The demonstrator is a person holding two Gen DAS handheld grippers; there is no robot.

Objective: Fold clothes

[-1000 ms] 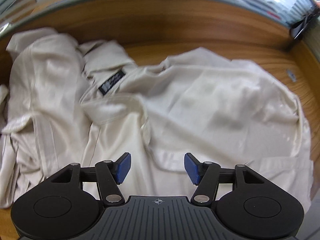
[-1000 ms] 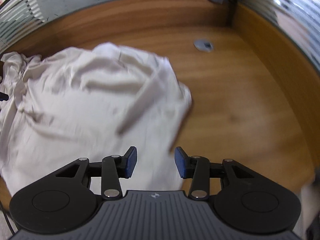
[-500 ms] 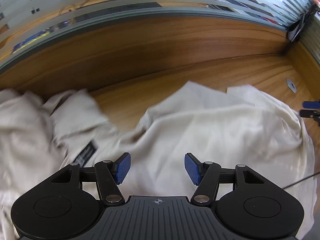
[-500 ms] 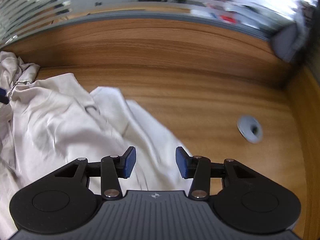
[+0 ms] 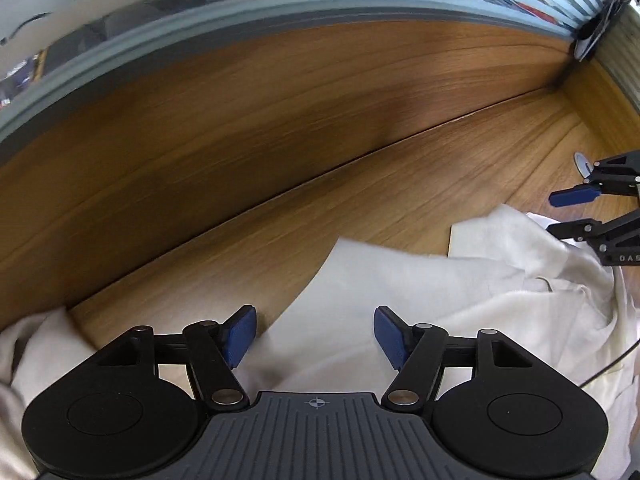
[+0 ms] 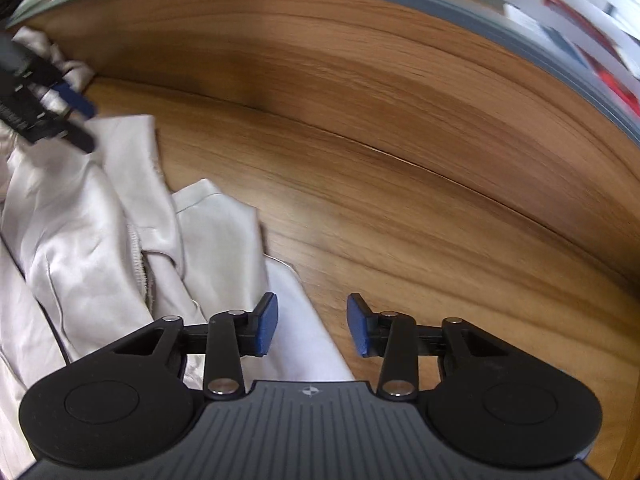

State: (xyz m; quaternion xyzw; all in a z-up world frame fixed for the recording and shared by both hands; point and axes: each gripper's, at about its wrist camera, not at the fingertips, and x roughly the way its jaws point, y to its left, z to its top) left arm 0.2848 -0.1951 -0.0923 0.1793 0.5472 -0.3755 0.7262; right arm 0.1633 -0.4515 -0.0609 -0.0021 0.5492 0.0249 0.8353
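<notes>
Blue-padded jaws of my left gripper (image 5: pixel 315 334) and right gripper (image 6: pixel 311 323) both gape, gripping nothing. Just below and ahead, the cream shirt (image 5: pixel 420 300) lies rumpled on the wood surface (image 5: pixel 304 152), stretched between them. Its far edge sits nearest my left jaws, I judge.

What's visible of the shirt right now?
The shirt is cream, smooth, slightly shiny woven fabric, lying crumpled and unfolded on the wooden table. Stitched hems and layered folds show in the right view. Both open grippers, left and right, hover at its far edge; neither grips it.
</notes>
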